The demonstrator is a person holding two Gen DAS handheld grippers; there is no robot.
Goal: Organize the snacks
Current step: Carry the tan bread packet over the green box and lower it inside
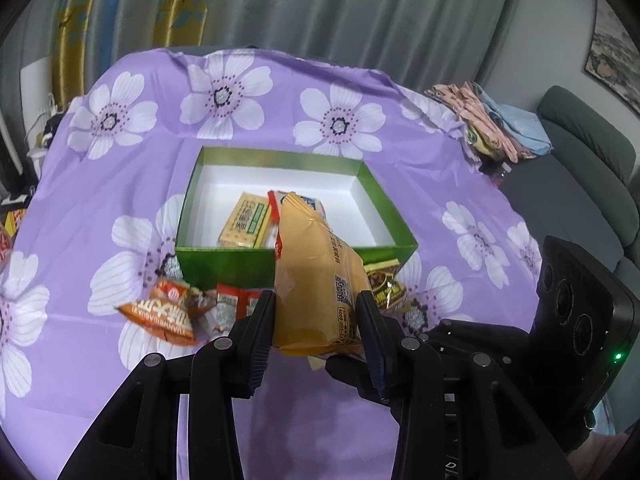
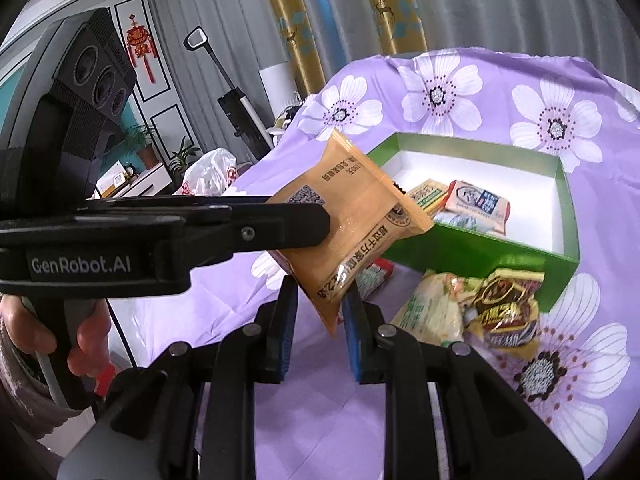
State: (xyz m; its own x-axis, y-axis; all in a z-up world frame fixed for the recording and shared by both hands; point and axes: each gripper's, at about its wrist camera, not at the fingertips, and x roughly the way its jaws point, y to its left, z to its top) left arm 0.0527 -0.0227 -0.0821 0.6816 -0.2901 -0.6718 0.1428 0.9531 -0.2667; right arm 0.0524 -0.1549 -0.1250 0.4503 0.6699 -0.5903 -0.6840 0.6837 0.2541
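An orange-tan snack packet (image 1: 316, 280) hangs in the air just in front of the green box (image 1: 296, 258). My left gripper (image 1: 316, 308) is shut on its lower part. In the right wrist view my right gripper (image 2: 322, 308) is shut on the bottom corner of the same packet (image 2: 360, 216), and the left gripper (image 2: 304, 220) reaches in from the left across it. The box (image 2: 460, 248) is open-topped with a white inside. It holds a yellow-green packet (image 1: 244, 222) and a white-and-blue packet (image 2: 478, 202).
Loose snacks lie on the purple flowered cloth (image 1: 280, 100) by the box front: an orange packet (image 1: 168, 312), red packets (image 1: 236, 304), a pale green one (image 2: 432, 312) and a dark gold one (image 2: 508, 308). Folded cloths (image 1: 500, 120) sit at the far right corner, beside a grey sofa (image 1: 580, 184).
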